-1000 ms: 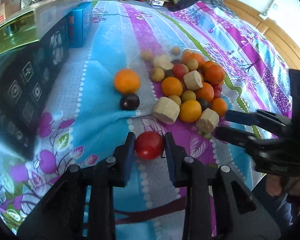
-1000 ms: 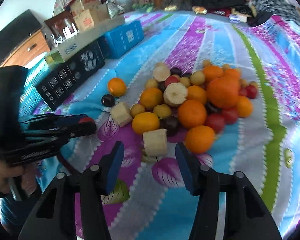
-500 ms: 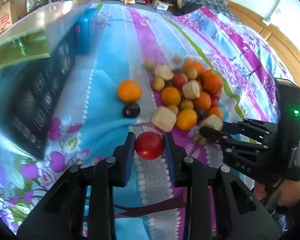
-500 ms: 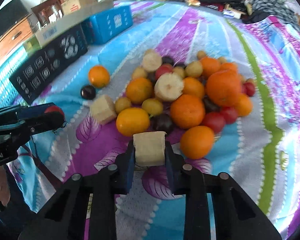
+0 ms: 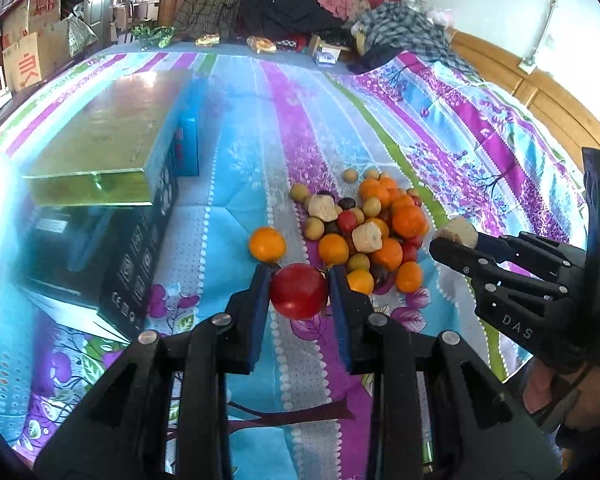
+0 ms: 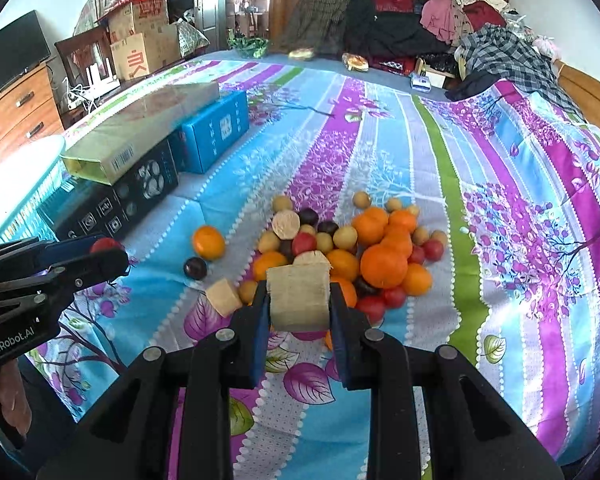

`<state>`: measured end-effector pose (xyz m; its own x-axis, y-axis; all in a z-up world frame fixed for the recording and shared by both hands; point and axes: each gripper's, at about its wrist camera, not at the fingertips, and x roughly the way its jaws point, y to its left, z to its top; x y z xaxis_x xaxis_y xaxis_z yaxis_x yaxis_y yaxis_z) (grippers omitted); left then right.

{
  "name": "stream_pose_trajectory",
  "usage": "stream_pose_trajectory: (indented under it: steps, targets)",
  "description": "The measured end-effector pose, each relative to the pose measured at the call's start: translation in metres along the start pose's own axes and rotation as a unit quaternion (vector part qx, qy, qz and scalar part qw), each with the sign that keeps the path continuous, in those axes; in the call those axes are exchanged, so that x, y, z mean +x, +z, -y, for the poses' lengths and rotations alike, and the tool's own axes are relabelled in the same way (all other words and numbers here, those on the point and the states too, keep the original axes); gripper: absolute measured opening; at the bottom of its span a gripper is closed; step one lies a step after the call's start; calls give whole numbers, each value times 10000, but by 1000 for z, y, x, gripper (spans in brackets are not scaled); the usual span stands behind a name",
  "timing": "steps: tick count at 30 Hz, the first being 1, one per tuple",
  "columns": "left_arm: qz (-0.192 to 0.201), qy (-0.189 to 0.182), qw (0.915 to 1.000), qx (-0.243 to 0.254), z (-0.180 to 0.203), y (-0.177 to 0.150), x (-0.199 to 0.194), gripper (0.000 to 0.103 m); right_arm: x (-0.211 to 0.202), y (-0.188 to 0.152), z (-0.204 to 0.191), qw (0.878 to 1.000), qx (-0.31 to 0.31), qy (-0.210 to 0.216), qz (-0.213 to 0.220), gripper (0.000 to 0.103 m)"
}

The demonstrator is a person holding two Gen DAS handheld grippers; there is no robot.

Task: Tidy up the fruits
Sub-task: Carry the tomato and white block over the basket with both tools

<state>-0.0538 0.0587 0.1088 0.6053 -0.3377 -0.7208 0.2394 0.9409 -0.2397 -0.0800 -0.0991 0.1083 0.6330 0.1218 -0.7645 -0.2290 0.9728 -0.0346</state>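
While clamped between both pads of the left gripper (image 5: 299,295), red tomato (image 5: 298,296) up off the bedspread (image 5: 236,168), clear of the cloth below. Seen from the right wrist too, as a red spot (image 6: 105,245) at the tips of that gripper (image 6: 100,254). Pale cut chunk (image 6: 299,297) pinched the same way in the right gripper (image 6: 299,312), pads tight on both flat sides, also off the cloth; from the left wrist its round pale end (image 5: 458,232) visible at the tips of the right gripper (image 5: 452,242).

Just beyond both tools, fruit pile (image 6: 348,248) on the purple stripe: oranges, small red ones, yellowish ones, dark plums, two more pale chunks in it. Another chunk (image 6: 224,297) apart at the near left edge of the pile. Lone orange (image 6: 208,242) and dark plum (image 6: 195,268) a little left of the pile, near each other, not touching.

Farther left, black box (image 6: 120,204) with a yellow-green box (image 6: 140,132) on top, blue box (image 6: 214,136) just behind. At the far end of the bed, heap of clothes (image 6: 420,36). Bare fingers (image 6: 12,392) under the left tool's handle.
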Motion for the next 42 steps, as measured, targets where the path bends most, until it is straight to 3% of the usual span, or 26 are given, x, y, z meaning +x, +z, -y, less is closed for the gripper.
stream_pose_trajectory:
  steps: [7,14,29,37,42]
  targets:
    - [294,256,9990,-219,-16,12,-29,30,-19,23,-8,9986,131,470,180,30]
    - [753,880,9910,-671,-53,31,-83,30,-44,73,-42,9921,-90,1117,562,30]
    - [1482,2049,9542,-1596,-144,32,-183,30,-75,150,-176,9652,-1082,2223,846,30]
    - [1527,2386,9352,-2124,-190,7,-210,30,-83,170,-258,9463,-1544,2741,743,30]
    - [1423,2440,9294,-2374,-211,-7,-212,30,-69,172,-297,9386,-1741,2947,432,30]
